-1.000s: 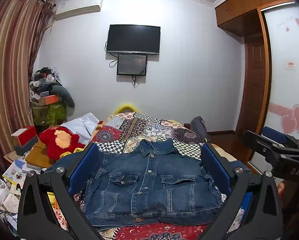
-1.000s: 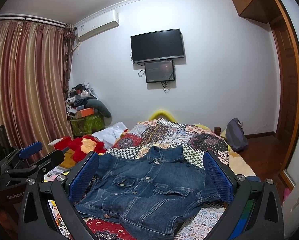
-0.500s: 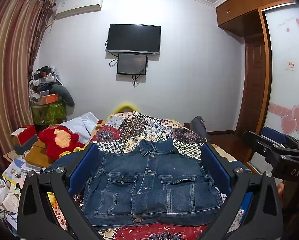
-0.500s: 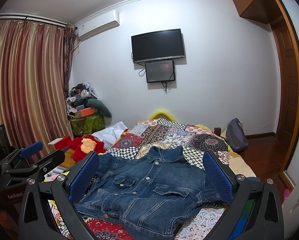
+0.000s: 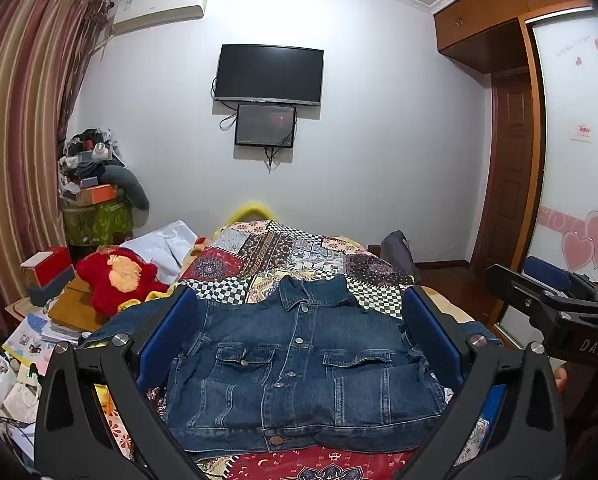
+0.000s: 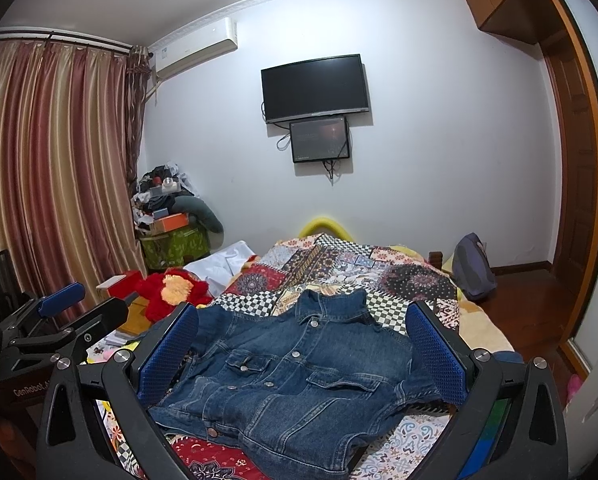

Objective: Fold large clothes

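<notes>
1. Lying flat and face up on the patchwork bedspread, the denim jacket has its collar at 12 o'clock from both cameras and its hem at 6 o'clock, nearest the grippers. Its buttons are done up.

2. Its long axis runs roughly 12 to 6 in the left wrist view. In the right wrist view the placket slants, collar toward 1 o'clock and hem toward 7 o'clock.

3. The left gripper is spread wide and grasps nothing. Its blue pads frame the jacket body without touching it, as far as the view shows. The jacket sits dead ahead at 12 o'clock and lower down.

4. The right gripper is likewise released and empty, with the jacket ahead and slightly toward 11 o'clock. It also shows in the left view at 3 o'clock.

5. Both sleeves are largely hidden behind the fingers: one trails toward 9 o'clock near the red plush toy, the other toward 3 o'clock at the bed edge.

6. Judging by position, each hand is nearest its own side of the jacket, so a first fold would likely start from a sleeve or shoulder on each side. No fold looks made yet.
</notes>
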{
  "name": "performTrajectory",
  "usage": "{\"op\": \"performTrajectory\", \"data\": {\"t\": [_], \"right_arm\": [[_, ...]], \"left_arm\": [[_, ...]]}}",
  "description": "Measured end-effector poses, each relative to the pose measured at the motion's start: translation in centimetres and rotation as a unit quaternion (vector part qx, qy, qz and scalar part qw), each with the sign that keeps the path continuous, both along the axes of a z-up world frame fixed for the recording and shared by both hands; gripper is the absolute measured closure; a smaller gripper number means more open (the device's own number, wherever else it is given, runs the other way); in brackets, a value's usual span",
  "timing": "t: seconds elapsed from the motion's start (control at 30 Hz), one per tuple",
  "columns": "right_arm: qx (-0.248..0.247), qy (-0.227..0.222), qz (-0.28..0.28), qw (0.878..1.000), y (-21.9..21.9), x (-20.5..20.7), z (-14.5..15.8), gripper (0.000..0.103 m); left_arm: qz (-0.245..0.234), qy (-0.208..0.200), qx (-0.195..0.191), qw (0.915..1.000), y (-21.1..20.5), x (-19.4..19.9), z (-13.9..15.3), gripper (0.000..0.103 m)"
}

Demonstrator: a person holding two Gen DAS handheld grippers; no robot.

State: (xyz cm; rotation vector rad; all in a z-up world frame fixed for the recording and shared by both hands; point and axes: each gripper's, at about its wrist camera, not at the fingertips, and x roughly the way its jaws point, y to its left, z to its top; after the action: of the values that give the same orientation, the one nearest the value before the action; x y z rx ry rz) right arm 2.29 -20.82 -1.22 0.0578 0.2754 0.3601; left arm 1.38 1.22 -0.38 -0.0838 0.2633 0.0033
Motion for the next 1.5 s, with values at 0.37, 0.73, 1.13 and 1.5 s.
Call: {"op": "performTrajectory", "data": {"t": [0.37,0.73,1.13,1.5], "right_arm": [[-0.019,0.036,0.003,0.999,1.6,3.4,-1.0,0.0],[-0.047,0.103,0.001,0.994,4.4,11.8,-4.1,0.0],[-0.062,0.191,0.013,0.98,4.9,23.4,-8.8,0.0],[-0.154,0.266,0.037,0.951,6.8,33.7,-13.5,0.0]], "left_arm": [[0.009,0.029,-0.014,0.9994,2.0,3.5,-1.9,0.0],[0.066,0.106,-0.042,0.9913,8.7,12.3,-5.9,0.0],[0.155,0.29,-0.119,0.9368,22.6,21.4,-17.0,0.0],[0.108,0.346,-0.291,0.8854,30.2,24.0,-23.7,0.0]]}}
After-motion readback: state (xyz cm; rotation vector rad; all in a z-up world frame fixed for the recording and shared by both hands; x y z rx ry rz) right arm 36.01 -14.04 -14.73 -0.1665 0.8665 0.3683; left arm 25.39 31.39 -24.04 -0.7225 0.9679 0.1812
